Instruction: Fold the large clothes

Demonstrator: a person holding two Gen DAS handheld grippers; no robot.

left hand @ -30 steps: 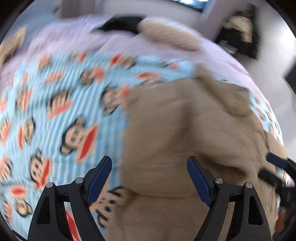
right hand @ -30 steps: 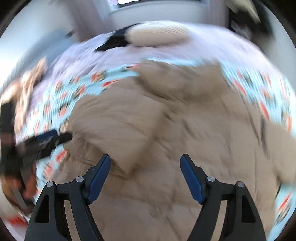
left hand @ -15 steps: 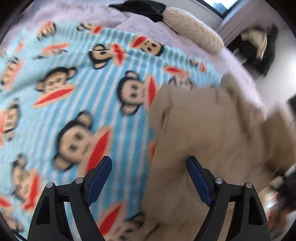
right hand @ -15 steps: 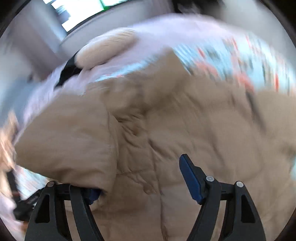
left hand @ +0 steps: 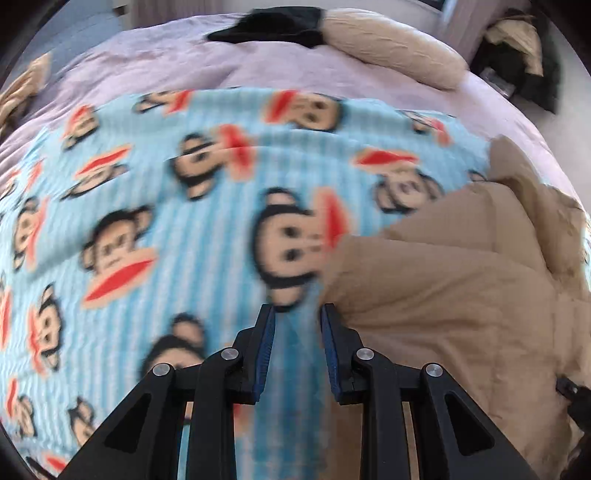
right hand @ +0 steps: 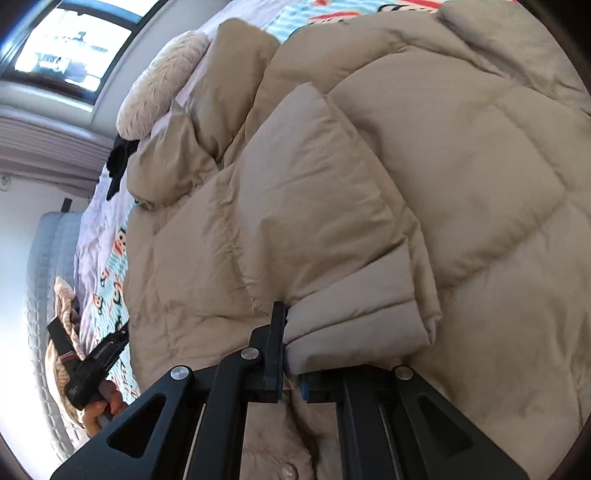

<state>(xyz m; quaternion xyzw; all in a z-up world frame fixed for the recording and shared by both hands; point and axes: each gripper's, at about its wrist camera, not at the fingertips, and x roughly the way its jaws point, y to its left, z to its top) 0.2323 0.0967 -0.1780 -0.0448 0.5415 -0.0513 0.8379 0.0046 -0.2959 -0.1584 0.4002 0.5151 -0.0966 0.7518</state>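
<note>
A tan puffer jacket [right hand: 461, 177] lies spread on a blue monkey-print blanket [left hand: 166, 229]. My right gripper [right hand: 291, 354] is shut on the cuff of the jacket's sleeve [right hand: 354, 321], which is folded across the jacket body. In the left wrist view the jacket [left hand: 461, 295] lies at the right. My left gripper [left hand: 297, 321] hovers over the blanket just left of the jacket's edge, its jaws nearly closed with a narrow gap and nothing between them. The left gripper also shows in the right wrist view [right hand: 94, 365], held by a hand.
The blanket lies on a lilac bedspread [left hand: 184, 62]. A beige pillow [left hand: 395, 44] and a black garment [left hand: 273, 24] lie at the bed's head. Dark clutter [left hand: 517, 48] stands beyond the bed at the right. A window [right hand: 66, 48] is behind the bed.
My right gripper has closed on the sleeve cuff and carried it over the jacket body. My left gripper has narrowed from wide open to nearly shut and moved off the jacket over the blanket.
</note>
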